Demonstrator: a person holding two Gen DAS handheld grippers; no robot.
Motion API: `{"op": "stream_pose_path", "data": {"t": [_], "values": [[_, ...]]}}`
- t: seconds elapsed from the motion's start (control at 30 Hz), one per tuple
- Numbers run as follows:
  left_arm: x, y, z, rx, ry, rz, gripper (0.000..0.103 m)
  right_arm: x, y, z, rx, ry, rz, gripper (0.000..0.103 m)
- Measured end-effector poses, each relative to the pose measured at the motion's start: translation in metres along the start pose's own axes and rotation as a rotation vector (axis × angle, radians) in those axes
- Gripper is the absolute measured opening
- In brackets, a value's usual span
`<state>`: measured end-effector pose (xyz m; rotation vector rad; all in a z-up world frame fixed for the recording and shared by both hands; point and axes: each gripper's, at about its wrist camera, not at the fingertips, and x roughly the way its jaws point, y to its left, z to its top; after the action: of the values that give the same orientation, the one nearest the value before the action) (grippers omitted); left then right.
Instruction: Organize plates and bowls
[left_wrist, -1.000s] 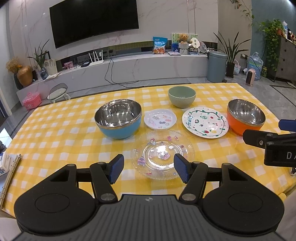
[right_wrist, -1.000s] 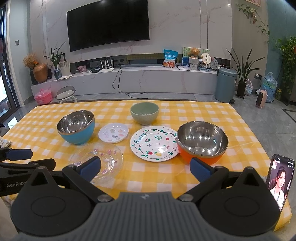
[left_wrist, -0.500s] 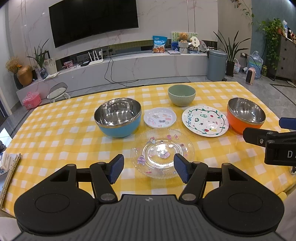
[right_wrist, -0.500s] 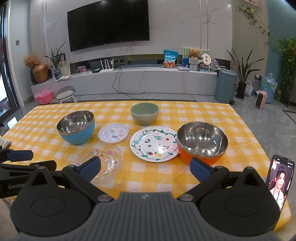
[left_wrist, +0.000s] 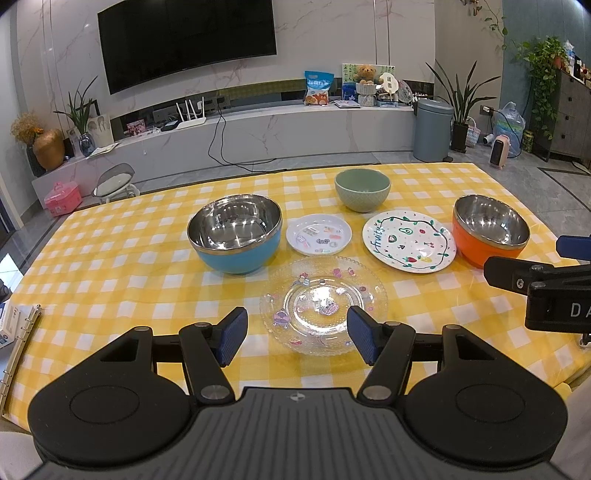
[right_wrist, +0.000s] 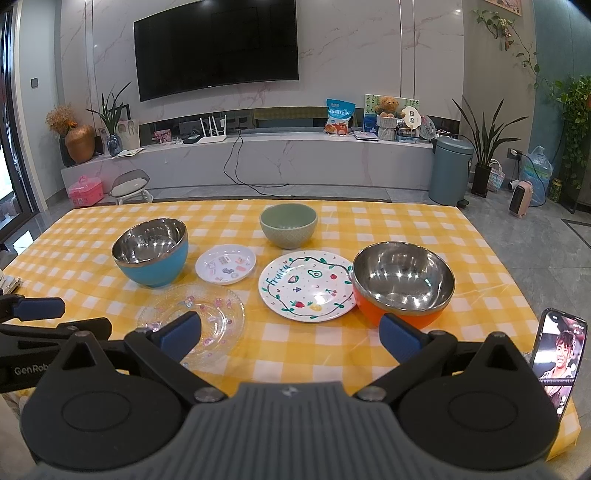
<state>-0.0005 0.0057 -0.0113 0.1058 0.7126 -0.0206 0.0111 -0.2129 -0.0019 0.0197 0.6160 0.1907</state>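
On the yellow checked table (right_wrist: 406, 229) I see the glass plate (left_wrist: 323, 304) nearest to me, behind it the blue bowl (left_wrist: 234, 234), the small plate (left_wrist: 318, 234), the fruit plate (left_wrist: 409, 240) and the orange bowl (left_wrist: 491, 230) in a row, and the green bowl (left_wrist: 362, 189) farthest. My left gripper (left_wrist: 297, 334) is wide open and empty just before the glass plate. My right gripper (right_wrist: 290, 332) is also wide open, holding nothing, with the orange bowl just behind its right finger.
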Motion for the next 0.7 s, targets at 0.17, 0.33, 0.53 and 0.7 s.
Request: {"op": "stream_pose_path", "data": {"t": [0.17,0.33,0.53,0.7], "values": [[0.0011,-0.0006,-0.0018,-0.001,0.004,0.000,0.073,-0.0008,0.0002,0.0001,-0.001,0.001,-0.001,0.100],[0.0023,-0.0015,-0.0037,-0.002,0.008,-0.001,0.073,0.0003,-0.0008,0.0002,-0.006,0.007,-0.008,0.100],[0.0024,-0.0024,-0.0058,-0.004,0.011,0.000,0.073,0.0002,-0.0003,0.0002,-0.012,0.009,-0.013,0.100],[0.0039,-0.0006,-0.0043,-0.007,0.017,-0.002,0.073,0.0018,-0.0001,0.0002,-0.013,0.018,-0.015,0.100]]}}
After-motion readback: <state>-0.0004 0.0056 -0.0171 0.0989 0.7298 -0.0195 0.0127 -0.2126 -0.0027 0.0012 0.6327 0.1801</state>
